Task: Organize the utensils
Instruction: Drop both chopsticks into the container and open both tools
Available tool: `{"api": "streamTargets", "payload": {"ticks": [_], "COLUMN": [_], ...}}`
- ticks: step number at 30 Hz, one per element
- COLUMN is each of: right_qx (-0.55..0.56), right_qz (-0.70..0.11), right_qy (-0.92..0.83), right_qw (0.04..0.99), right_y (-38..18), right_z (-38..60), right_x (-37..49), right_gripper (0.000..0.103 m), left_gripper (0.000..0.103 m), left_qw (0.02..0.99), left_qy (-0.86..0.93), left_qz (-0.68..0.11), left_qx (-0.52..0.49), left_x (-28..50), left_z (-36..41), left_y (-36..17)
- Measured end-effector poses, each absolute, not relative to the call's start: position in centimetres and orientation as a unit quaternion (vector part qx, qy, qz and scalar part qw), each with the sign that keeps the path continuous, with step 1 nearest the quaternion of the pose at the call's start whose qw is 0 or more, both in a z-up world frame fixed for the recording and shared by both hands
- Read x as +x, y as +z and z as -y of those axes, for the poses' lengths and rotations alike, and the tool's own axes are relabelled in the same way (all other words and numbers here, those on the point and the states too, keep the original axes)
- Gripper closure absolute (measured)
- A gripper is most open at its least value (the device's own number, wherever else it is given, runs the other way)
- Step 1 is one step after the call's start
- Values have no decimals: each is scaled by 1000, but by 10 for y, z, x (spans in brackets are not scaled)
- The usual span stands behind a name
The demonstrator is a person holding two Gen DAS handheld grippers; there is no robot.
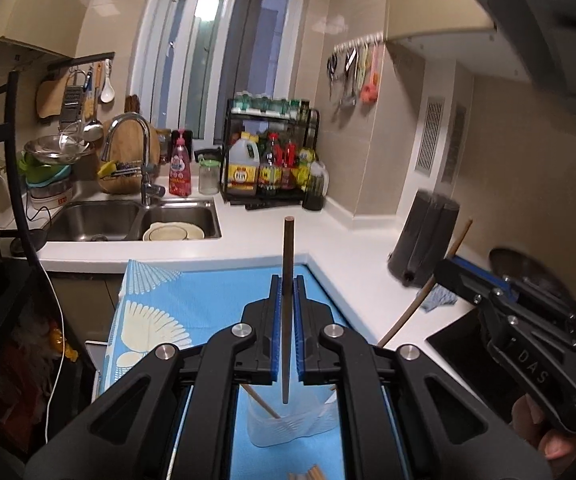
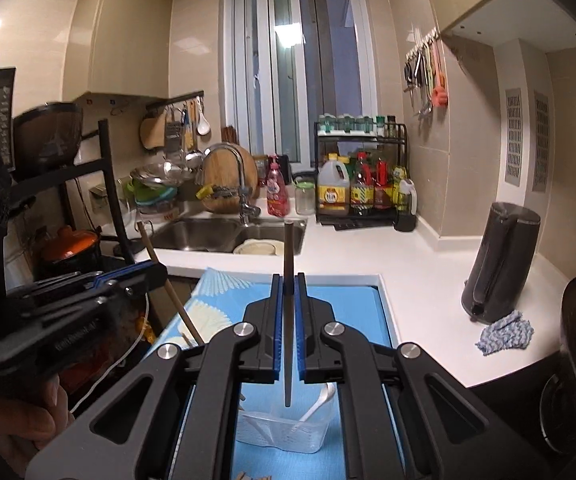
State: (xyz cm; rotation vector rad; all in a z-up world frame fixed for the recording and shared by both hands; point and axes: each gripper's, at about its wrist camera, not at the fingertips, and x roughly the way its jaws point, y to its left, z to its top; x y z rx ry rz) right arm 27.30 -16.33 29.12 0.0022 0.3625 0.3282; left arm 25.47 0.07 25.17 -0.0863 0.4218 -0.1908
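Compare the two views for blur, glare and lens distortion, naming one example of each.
Left wrist view: the kettle and hanging utensils are motion-smeared, the window frame bows strongly, and a lamp glares on its glass. Right wrist view: sharper, the kettle crisp, the window straighter, with soft wall glare at upper left; only the left tool is blurred.

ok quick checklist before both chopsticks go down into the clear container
1. Left hand-held gripper shut on its dark chopstick: ok.
2. Right hand-held gripper shut on its dark chopstick: ok.
3. Clear plastic container upright on the blue mat: ok.
4. Chopstick tips above the container opening: ok, roughly.
5. Room inside beside the white spoon and wooden stick: cannot tell.
6. The two grippers clear of each other: ok.
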Motion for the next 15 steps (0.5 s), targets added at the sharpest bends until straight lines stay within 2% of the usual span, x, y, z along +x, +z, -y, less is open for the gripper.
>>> {"api": "streamTargets", "payload": {"ticks": [9,12,13,15], "right_qx": [11,9,9,9], "right_qz": [-242,-257,-262,-267], "right_qy": [159,157,158,156], "right_qw": [957,953,952,951], "right_y": [220,206,203,200], "right_z": [162,161,162,164], "right_x": [306,306,305,303], "right_gripper": [97,93,92,85], "left_gripper": [97,97,96,86], "left_qw": [960,954,951,948], "left_qy": [-106,-108,-113,-119], "left_qz": [-258,-277,-286,-293], "left_qx": [8,24,22,15], "left_x": [279,285,286,286], "left_z": [14,20,20,20], "left_y": [198,189,186,185]}}
